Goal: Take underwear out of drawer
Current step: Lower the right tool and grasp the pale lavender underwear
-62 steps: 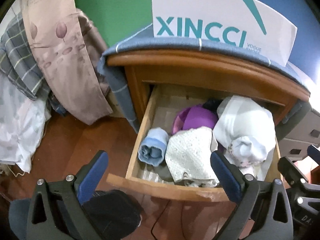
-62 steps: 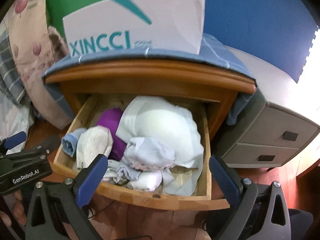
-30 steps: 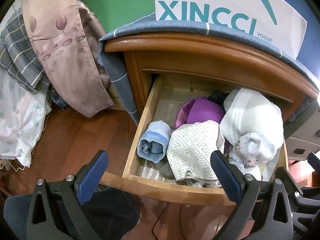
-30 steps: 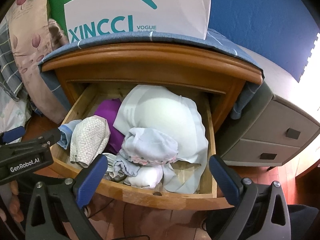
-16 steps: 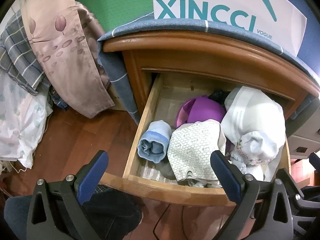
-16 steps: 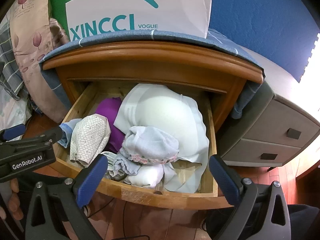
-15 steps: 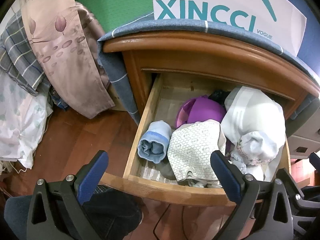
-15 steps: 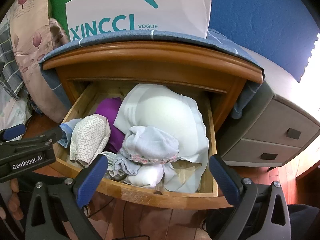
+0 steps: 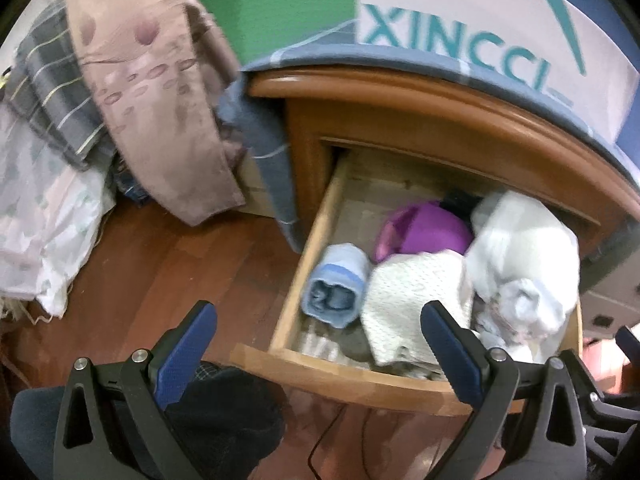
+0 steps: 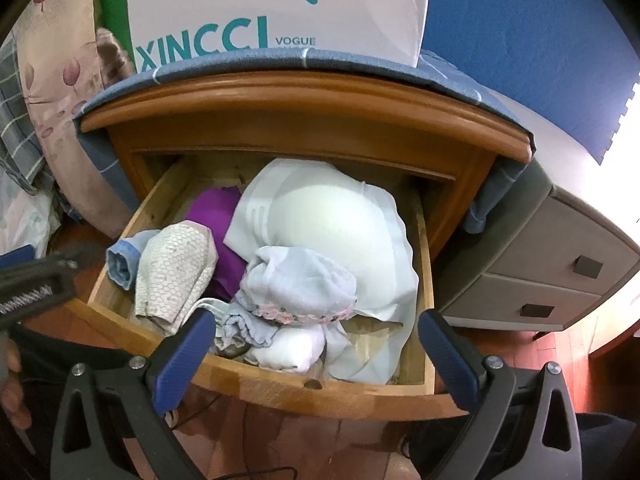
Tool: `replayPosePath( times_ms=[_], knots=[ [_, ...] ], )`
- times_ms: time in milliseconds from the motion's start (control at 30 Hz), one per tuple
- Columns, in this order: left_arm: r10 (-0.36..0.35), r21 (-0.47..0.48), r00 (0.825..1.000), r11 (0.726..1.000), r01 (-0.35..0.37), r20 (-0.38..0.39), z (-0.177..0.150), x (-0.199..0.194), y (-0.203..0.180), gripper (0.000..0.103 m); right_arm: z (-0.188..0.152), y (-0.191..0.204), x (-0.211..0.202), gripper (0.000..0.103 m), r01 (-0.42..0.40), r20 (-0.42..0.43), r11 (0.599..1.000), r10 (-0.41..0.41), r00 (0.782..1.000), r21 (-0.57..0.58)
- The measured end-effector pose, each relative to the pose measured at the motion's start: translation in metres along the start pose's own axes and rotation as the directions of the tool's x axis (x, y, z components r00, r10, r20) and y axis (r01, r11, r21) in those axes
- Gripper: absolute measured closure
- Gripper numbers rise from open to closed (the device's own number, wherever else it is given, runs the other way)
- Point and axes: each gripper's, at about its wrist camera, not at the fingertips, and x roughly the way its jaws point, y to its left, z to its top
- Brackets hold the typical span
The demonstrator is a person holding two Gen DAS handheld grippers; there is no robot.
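Both grippers, left [image 9: 318, 344] and right [image 10: 316, 354], are hovering with fingers spread wide and empty before the open drawer [image 10: 320, 394]. Underwear [image 10: 298, 284] is lying heaped inside, beside a blue roll [image 9: 336, 290].

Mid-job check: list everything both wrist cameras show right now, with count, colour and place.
drawer: 1, wood, pulled open
rolled garment: 1, light blue, drawer's left front
patterned garment: 1, cream, beside the roll
purple garment: 1, behind the cream one
white bra: 1, drawer's right
lace-trimmed garment: 1, pale blue, front
paper bag: 1, white, on nightstand
grey cabinet: 1, right
left gripper: open, empty
right gripper: open, empty
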Motion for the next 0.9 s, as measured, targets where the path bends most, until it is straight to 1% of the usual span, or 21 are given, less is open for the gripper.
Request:
replayPosePath(
  times_ms=[133, 200, 267, 300, 333, 367, 467, 533, 567, 633, 700, 733, 767, 800, 867, 900],
  knots=[
    [0.054, -0.012, 0.998, 0.998, -0.054, 0.011, 0.003, 0.001, 0.008, 0.001, 0.008, 0.002, 0.017, 0.000, -0.018, -0.050, 1.000, 0.018, 0.999, 0.001],
    [0.075, 0.002, 0.997, 0.997, -0.075, 0.020, 0.003, 0.002, 0.008, 0.001, 0.013, 0.008, 0.030, 0.001, -0.004, -0.086, 1.000, 0.002, 0.996, -0.022],
    [0.086, 0.025, 0.996, 0.996, -0.087, 0.026, 0.004, 0.001, 0.005, 0.001, 0.017, 0.011, 0.042, 0.009, -0.012, -0.123, 0.999, 0.008, 0.992, -0.034],
    [0.086, 0.036, 0.996, 0.996, -0.087, 0.030, 0.004, 0.002, 0.003, 0.001, 0.019, 0.012, 0.049, 0.012, -0.015, -0.146, 0.999, 0.010, 0.989, -0.035],
    [0.082, 0.045, 0.996, 0.996, -0.083, 0.028, 0.004, 0.002, 0.003, 0.002, 0.022, 0.013, 0.059, 0.015, -0.011, -0.178, 0.999, 0.004, 0.984, -0.039],
    [0.076, 0.051, 0.997, 0.996, -0.077, 0.022, 0.004, 0.004, 0.002, 0.002, 0.023, 0.013, 0.064, 0.017, -0.016, -0.191, 0.999, 0.009, 0.982, -0.037],
    [0.065, 0.083, 0.998, 0.995, -0.064, -0.010, 0.004, 0.010, 0.000, 0.003, 0.026, 0.014, 0.083, 0.017, -0.019, -0.251, 0.999, 0.009, 0.968, -0.037],
    [0.029, 0.068, 0.999, 0.997, -0.026, -0.043, 0.003, 0.015, 0.001, 0.003, 0.028, 0.014, 0.091, 0.017, -0.035, -0.280, 0.999, 0.026, 0.960, -0.025],
    [0.017, 0.057, 0.999, 0.998, -0.014, -0.051, 0.003, 0.016, 0.002, 0.004, 0.028, 0.016, 0.095, 0.017, -0.042, -0.294, 0.999, 0.033, 0.955, -0.024],
    [-0.033, 0.043, 0.998, 0.998, 0.035, -0.053, 0.002, 0.016, 0.002, 0.005, 0.028, 0.020, 0.103, 0.018, -0.038, -0.313, 0.999, 0.026, 0.949, -0.033],
    [-0.068, 0.033, 0.997, 0.997, 0.069, -0.037, 0.001, 0.014, 0.001, 0.005, 0.028, 0.022, 0.107, 0.027, -0.043, -0.325, 0.998, 0.029, 0.945, -0.037],
    [-0.061, 0.031, 0.998, 0.998, 0.062, -0.033, 0.000, 0.014, 0.000, 0.005, 0.027, 0.022, 0.110, 0.035, -0.055, -0.329, 0.998, 0.042, 0.943, -0.030],
    [-0.052, 0.035, 0.998, 0.998, 0.053, -0.030, 0.000, 0.014, 0.000, 0.005, 0.028, 0.022, 0.112, 0.049, -0.071, -0.337, 0.997, 0.061, 0.940, -0.017],
    [-0.048, 0.042, 0.998, 0.998, 0.049, -0.027, -0.001, 0.014, -0.001, 0.005, 0.027, 0.022, 0.114, 0.056, -0.082, -0.341, 0.997, 0.075, 0.937, -0.008],
    [-0.039, 0.045, 0.999, 0.998, 0.040, -0.019, -0.001, 0.014, -0.002, 0.005, 0.026, 0.021, 0.114, 0.068, -0.102, -0.338, 0.995, 0.095, 0.936, -0.001],
    [-0.046, 0.045, 0.999, 0.998, 0.047, -0.017, -0.001, 0.014, -0.003, 0.005, 0.025, 0.020, 0.114, 0.071, -0.109, -0.334, 0.994, 0.103, 0.937, 0.001]
  ],
)
